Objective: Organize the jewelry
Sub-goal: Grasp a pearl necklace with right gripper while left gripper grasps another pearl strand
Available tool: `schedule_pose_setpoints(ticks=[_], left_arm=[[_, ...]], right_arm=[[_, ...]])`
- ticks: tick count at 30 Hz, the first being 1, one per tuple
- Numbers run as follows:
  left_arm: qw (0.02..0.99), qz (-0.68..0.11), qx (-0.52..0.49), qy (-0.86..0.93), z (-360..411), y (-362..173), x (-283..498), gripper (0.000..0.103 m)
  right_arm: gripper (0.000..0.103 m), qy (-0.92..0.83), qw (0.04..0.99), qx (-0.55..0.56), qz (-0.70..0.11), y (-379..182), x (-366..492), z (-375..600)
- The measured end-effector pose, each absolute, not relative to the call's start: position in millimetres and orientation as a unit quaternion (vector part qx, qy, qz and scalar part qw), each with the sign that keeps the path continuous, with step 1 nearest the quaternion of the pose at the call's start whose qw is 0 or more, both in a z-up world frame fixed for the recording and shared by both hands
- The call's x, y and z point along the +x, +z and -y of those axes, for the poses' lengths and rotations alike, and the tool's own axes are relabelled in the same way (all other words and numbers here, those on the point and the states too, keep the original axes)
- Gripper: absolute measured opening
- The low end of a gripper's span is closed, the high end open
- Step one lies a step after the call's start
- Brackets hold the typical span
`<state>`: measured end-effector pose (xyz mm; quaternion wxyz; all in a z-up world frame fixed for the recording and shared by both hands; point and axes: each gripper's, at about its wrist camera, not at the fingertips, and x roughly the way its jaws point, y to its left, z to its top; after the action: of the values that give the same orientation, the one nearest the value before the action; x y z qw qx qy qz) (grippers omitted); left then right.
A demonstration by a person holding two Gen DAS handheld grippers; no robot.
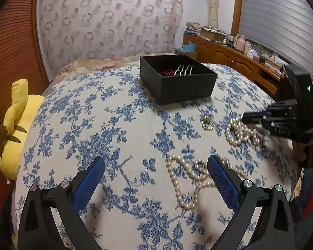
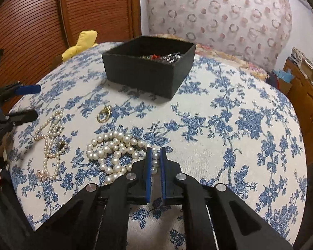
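Floral bedspread (image 2: 229,104) fills both views; only the right wrist shows the right gripper (image 2: 155,156) clamped on the large pearl necklace (image 2: 114,152), while the left gripper (image 1: 156,166) is spread wide over the small pearl strand (image 1: 177,179).

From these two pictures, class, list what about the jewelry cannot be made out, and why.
- Black box contents: right wrist view, the near wall hides most.
- Large pearl necklace: right wrist view, right gripper covers part.
- Thin pearl strand: left wrist view, a left gripper finger crosses it.
- Gold ring: too small for detail.
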<state>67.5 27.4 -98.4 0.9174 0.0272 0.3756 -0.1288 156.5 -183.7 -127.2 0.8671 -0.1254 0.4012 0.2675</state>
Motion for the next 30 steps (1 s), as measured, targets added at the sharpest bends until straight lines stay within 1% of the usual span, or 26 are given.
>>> schedule_pose_setpoints(ticks=[1,3,4,6,11,15,16,18,19,21,26,30], left_arm=[[0.916,-0.378,0.026,-0.132,-28,-99,67,0.084],[0.911,-0.386,0.021,-0.141,-30,-101,67,0.071],[0.910,-0.389,0.021,-0.144,-30,-102,68,0.068],[0.905,-0.397,0.022,-0.153,-28,-106,69,0.057],[0.897,-0.408,0.025,-0.170,-20,-113,76,0.040],[0.894,-0.414,0.037,-0.168,-14,-117,84,0.035],[0.894,-0.415,0.042,-0.165,-14,-117,85,0.031],[0.895,-0.416,0.058,-0.151,-11,-117,88,0.019],[0.895,-0.415,0.066,-0.148,-10,-118,89,0.016],[0.894,-0.414,0.067,-0.160,-8,-118,90,0.005],[0.895,-0.408,0.061,-0.170,-8,-113,92,0.005],[0.910,-0.371,0.046,-0.180,-9,-86,87,0.004]], right_arm=[[0.008,0.266,0.871,-0.124,-0.395,-124,155,185],[0.008,0.265,0.878,-0.115,-0.382,-116,151,189],[0.008,0.265,0.881,-0.111,-0.376,-112,150,191],[0.008,0.265,0.887,-0.106,-0.362,-102,147,193],[0.008,0.264,0.896,-0.107,-0.341,-83,142,194],[0.008,0.268,0.899,-0.105,-0.330,-74,139,194],[0.008,0.269,0.899,-0.105,-0.328,-73,137,194],[0.008,0.272,0.900,-0.105,-0.325,-71,135,193],[0.008,0.273,0.900,-0.105,-0.324,-70,134,192],[0.008,0.274,0.901,-0.103,-0.321,-69,132,192],[0.008,0.275,0.904,-0.102,-0.310,-59,126,192],[0.008,0.275,0.911,-0.104,-0.291,-42,121,194]])
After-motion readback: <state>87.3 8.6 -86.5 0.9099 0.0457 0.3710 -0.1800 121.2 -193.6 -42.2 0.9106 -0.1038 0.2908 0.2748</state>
